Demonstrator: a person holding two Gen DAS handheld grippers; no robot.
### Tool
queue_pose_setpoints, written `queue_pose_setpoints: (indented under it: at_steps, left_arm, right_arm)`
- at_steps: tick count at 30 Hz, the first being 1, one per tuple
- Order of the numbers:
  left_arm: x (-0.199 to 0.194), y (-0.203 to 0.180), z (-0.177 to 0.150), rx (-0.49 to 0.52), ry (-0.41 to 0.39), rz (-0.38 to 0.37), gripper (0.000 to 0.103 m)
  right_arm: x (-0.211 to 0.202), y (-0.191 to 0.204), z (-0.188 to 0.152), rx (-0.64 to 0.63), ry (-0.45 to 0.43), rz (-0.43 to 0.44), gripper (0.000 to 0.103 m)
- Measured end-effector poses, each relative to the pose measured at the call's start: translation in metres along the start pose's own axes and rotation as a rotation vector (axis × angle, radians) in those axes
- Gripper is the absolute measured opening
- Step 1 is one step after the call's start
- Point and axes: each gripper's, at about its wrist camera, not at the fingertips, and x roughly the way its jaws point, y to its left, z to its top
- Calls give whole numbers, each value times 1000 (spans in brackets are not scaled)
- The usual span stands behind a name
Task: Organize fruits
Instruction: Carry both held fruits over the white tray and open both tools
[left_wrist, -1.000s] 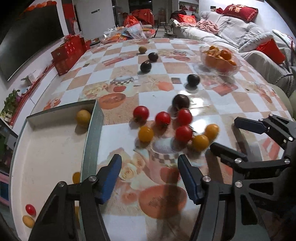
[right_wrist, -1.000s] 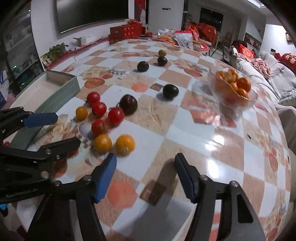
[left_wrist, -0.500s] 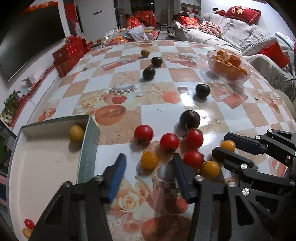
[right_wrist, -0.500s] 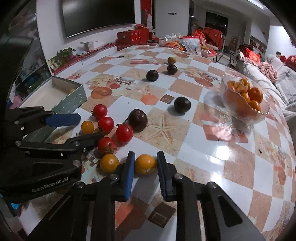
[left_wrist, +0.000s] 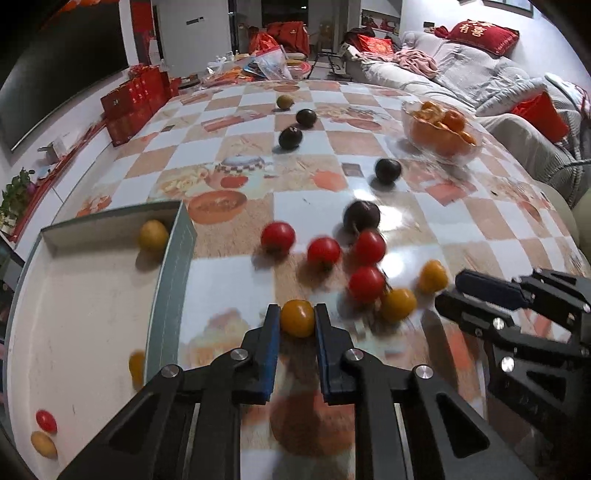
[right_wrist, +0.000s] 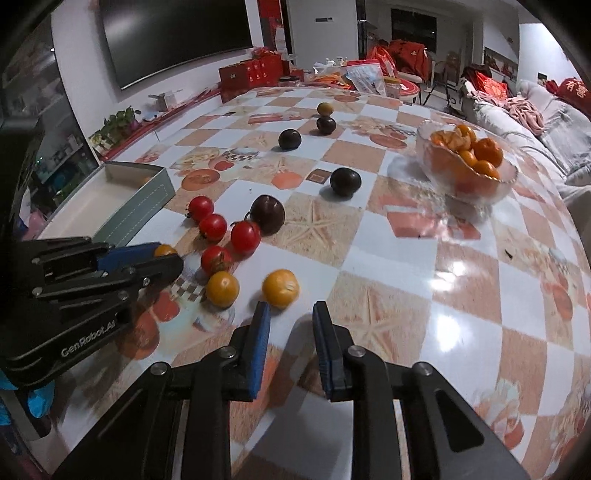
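Since the earlier frame the left gripper (left_wrist: 297, 319) has slid forward and its jaws have narrowed onto a yellow cherry tomato (left_wrist: 297, 317), which sits pinched between the blue pads just above the table (left_wrist: 369, 144), a short way right of the box wall. The right gripper (right_wrist: 290, 314) has let its orange tomato (right_wrist: 280, 288) go; its jaws now stand moderately apart, holding nothing, with that fruit resting just ahead of the fingertips. Another yellow tomato (right_wrist: 222, 289) lies just beside it, and four red tomatoes (right_wrist: 245, 237) cluster near a dark plum (right_wrist: 267, 214).

Open tabletop stretches to the right of the cluster, toward the table's rounded edge. The grey box (left_wrist: 173, 266) lies at the left, its near wall close to the left gripper.

"GenRobot.AI" is printed on the left gripper's body as seen from the right wrist view. A red cushion (left_wrist: 482, 35) on the sofa carries Chinese characters.

Inside the box lie a yellowish fruit (left_wrist: 153, 235) in the far corner, plus a red and a yellow one (left_wrist: 44, 445) at the near end. A glass bowl (right_wrist: 465, 181) holds oranges.
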Motion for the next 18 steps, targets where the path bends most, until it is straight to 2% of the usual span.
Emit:
queue_pose_setpoints:
  at_steps: [6,18]
  left_arm:
    - [-16,-4,-19,2,-6,-44,19]
    - [-19,0,-31,-17,-4,-44,19]
  right_arm:
    - [-8,0,-9,8,13,0,26]
    - [11,10,8,-29,10,-27,31]
